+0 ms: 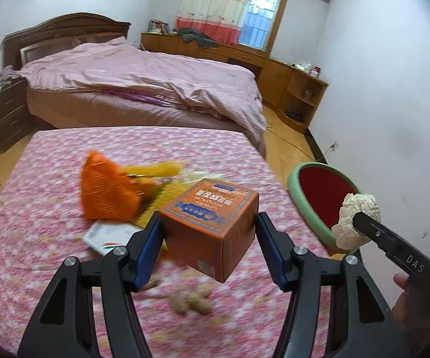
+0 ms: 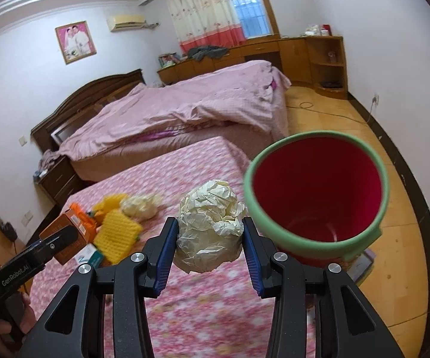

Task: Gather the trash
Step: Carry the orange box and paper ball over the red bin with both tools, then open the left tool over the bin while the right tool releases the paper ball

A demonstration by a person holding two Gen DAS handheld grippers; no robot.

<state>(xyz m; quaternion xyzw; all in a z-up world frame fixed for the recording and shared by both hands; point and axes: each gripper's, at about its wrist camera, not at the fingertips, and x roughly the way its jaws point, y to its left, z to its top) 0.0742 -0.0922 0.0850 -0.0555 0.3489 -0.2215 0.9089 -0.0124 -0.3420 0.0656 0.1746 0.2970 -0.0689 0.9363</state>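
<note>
My left gripper [image 1: 207, 238] is shut on an orange cardboard box [image 1: 212, 223] and holds it above the pink floral table [image 1: 51, 268]. My right gripper [image 2: 210, 247] is shut on a crumpled ball of cream paper [image 2: 210, 229], held just left of a red bin with a green rim [image 2: 316, 191]. In the left wrist view the paper ball [image 1: 356, 220] sits at the bin's rim [image 1: 307, 211]. In the right wrist view the orange box [image 2: 66, 232] shows at the left.
On the table lie an orange mesh piece [image 1: 107, 194], yellow foam netting [image 2: 118, 235], another crumpled paper [image 2: 140, 205], a small white packet [image 1: 107, 235] and peanuts [image 1: 191, 301]. A bed [image 1: 143, 89] stands behind; wood floor lies to the right.
</note>
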